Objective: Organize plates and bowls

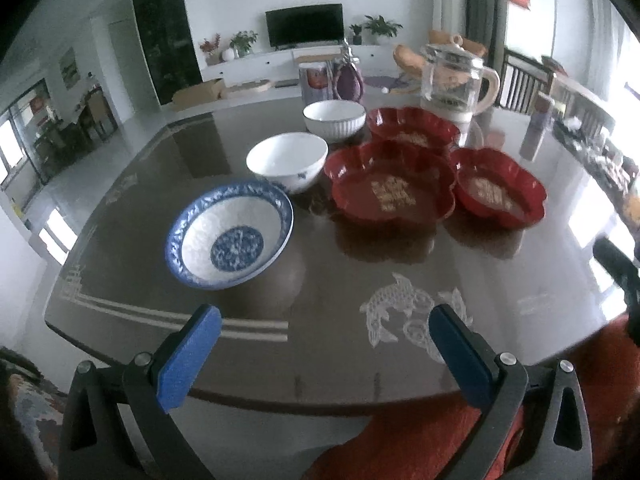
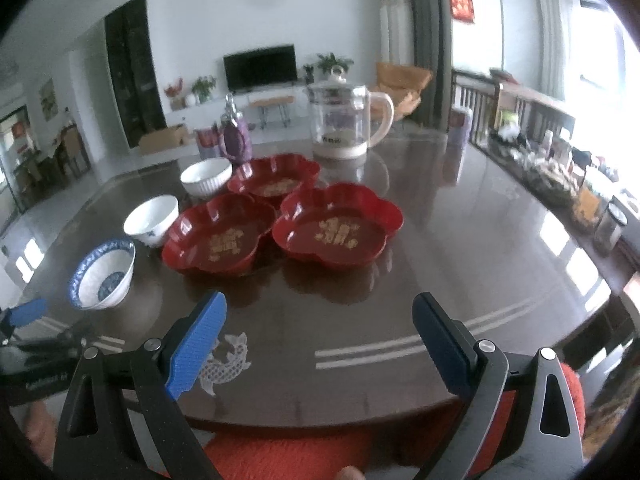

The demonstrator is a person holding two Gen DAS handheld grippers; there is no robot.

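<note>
On the dark glossy table (image 1: pixel 320 280) stand three bowls in a diagonal row: a blue-rimmed bowl (image 1: pixel 230 236) nearest, a white bowl (image 1: pixel 287 166) behind it, and a ribbed white bowl (image 1: pixel 334 120) farthest. To their right sit three red flower-shaped plates (image 1: pixel 390 186) (image 1: pixel 500 188) (image 1: pixel 414 126) with gold lettering. My left gripper (image 1: pixel 324 320) hangs open over the table's near edge, nothing between its blue pads. In the right wrist view my right gripper (image 2: pixel 320 312) is also open and empty, in front of the red plates (image 2: pixel 220 236) (image 2: pixel 338 226); the blue-rimmed bowl (image 2: pixel 102 274) lies at its left.
A glass kettle (image 1: pixel 456 84) with a white handle stands behind the plates, beside a purple bottle (image 2: pixel 236 138) and a box (image 1: pixel 316 84). Cluttered jars line the table's right side (image 2: pixel 560 184). A red sleeve (image 1: pixel 420 440) shows below the grippers.
</note>
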